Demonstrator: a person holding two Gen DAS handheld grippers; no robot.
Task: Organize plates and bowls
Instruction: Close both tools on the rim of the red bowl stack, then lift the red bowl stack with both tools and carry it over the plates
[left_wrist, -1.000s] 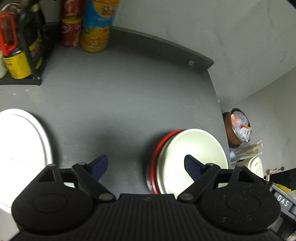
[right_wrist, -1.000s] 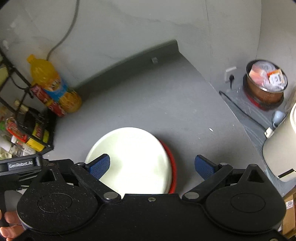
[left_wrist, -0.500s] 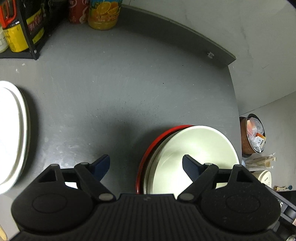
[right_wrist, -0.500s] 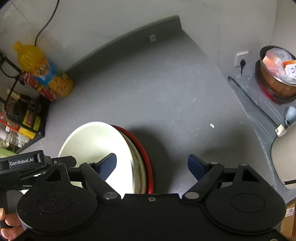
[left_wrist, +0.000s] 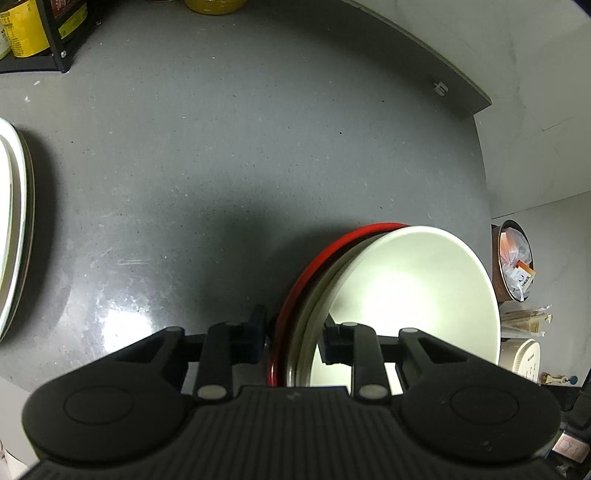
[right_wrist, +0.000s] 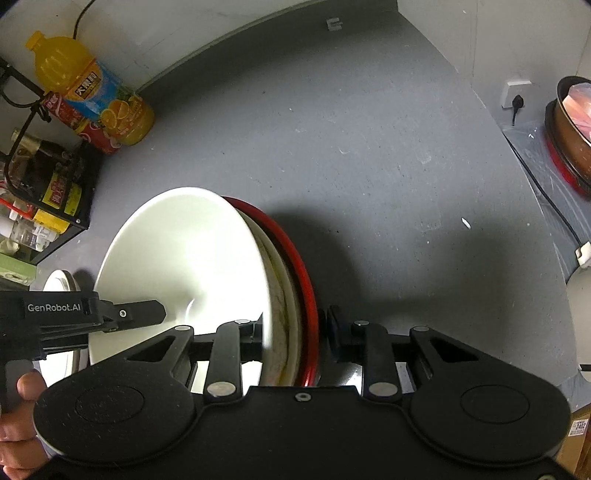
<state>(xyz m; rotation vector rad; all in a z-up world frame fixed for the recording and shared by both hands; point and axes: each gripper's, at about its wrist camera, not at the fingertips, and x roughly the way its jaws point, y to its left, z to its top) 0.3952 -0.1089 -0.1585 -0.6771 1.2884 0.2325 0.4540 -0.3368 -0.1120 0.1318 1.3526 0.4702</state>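
Two hand-held grippers close on opposite rims of a nested stack of bowls standing on the dark grey bench, near its right-hand edge. The left gripper has its jaws closing with the stack's left rim between them, one pad outside the red outermost bowl, the other inside the cream bowl. The right gripper likewise straddles the far rim, jaws closing, the pads close against the red wall and the cream inner face. The bowls look glazed, stiff and breakable, probably slippery under a pinch and fairly heavy as a stack; a hold on both rims at once, low enough to catch every layer, seems the safest way to keep the inner bowls from sliding loose. Open bench lies ahead of the stack and to its left, up to a pile of white plates at the left border. A juice bottle and a black wire rack crowd the back left corner, and the bench's right edge drops off just beside the stack.
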